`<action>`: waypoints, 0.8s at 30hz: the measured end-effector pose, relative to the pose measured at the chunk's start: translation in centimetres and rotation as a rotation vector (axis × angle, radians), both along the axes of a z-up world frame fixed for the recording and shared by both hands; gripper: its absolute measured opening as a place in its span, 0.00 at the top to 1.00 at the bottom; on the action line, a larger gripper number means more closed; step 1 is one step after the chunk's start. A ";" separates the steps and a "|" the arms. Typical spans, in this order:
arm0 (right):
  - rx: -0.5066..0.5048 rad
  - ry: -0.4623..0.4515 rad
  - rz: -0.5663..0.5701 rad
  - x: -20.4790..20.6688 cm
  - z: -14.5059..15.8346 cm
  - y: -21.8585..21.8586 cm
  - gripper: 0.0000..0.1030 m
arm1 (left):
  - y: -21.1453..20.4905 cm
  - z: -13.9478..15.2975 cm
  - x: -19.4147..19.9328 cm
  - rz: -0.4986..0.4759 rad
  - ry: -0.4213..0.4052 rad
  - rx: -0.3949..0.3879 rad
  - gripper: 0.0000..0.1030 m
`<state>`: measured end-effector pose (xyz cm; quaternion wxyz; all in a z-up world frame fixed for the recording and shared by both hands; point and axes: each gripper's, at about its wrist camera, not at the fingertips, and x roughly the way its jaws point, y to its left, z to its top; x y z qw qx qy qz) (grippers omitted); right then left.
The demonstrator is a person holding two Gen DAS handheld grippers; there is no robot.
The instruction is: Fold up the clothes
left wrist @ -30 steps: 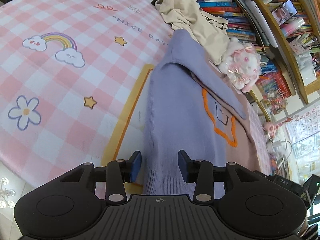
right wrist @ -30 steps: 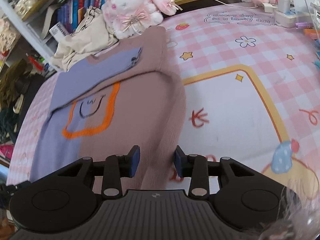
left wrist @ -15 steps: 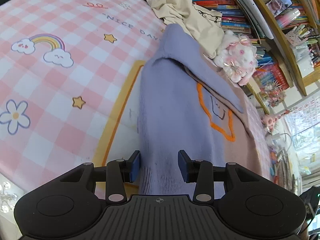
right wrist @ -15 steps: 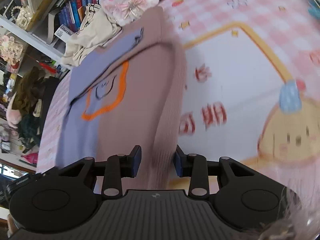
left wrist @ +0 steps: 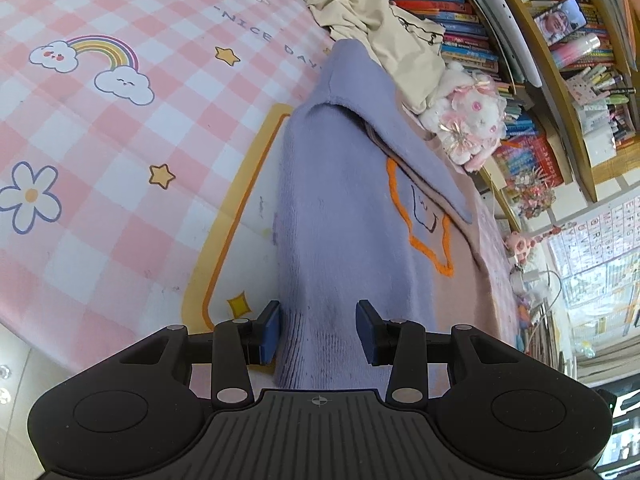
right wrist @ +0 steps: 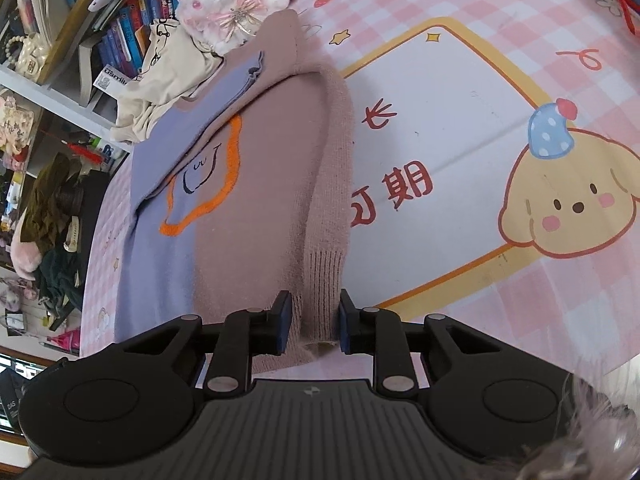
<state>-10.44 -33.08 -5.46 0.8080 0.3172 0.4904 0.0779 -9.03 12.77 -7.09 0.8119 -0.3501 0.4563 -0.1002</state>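
A knitted sweater (left wrist: pixel 340 220), lavender on one half and dusty pink (right wrist: pixel 256 200) on the other with an orange outlined motif, lies flat on the checked table mat (left wrist: pixel 100 160). Its lavender sleeve (left wrist: pixel 400 140) is folded across the chest. My left gripper (left wrist: pixel 318 328) hovers at the lavender ribbed hem (left wrist: pixel 320 352), jaws apart with the hem's left corner lying between them. My right gripper (right wrist: pixel 315 326) straddles the pink sleeve's ribbed cuff (right wrist: pixel 322 280). Its jaws are closing, and the cuff between them looks unsqueezed.
A crumpled cream garment (left wrist: pixel 384 32) and a white-and-pink plush toy (left wrist: pixel 468 120) lie beyond the sweater's collar, against crowded bookshelves (left wrist: pixel 480 20). The mat's printed panel (right wrist: pixel 440 100) spreads to the right of the pink sleeve. The table's near edge runs just left of my left gripper.
My right gripper slid along the pink sleeve to its cuff, rolled, and its jaws narrowed around it. My left gripper stayed at the lavender hem, only tilting a little.
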 end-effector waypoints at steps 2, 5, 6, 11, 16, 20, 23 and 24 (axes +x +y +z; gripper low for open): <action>-0.001 0.001 0.000 0.0 0.0 0.1 0.78 | -0.1 0.0 -0.2 -0.006 -0.002 0.000 0.62; -0.002 0.001 -0.005 -0.1 0.0 0.1 0.79 | -0.1 -0.1 -0.3 0.000 0.000 -0.006 0.63; -0.003 0.002 -0.007 0.0 0.0 0.1 0.80 | 0.0 -0.1 -0.3 0.004 0.001 -0.009 0.64; -0.019 0.009 -0.009 -0.2 -0.1 0.2 0.88 | 0.1 -0.1 -0.3 0.002 0.001 -0.011 0.67; -0.012 0.012 -0.017 -0.5 -0.4 0.0 0.93 | 0.1 -0.2 -0.3 0.003 0.009 0.000 0.75; -0.019 0.012 -0.016 -0.6 -0.3 0.1 0.93 | 0.0 -0.3 -0.2 -0.015 0.034 0.045 0.96; -0.027 0.008 -0.013 -0.7 -0.1 0.3 0.93 | 0.0 0.3 -0.4 -0.016 0.014 0.080 0.96; -0.030 0.003 -0.007 -0.8 0.0 0.4 0.93 | 0.0 0.7 -0.5 -0.016 0.004 0.094 0.96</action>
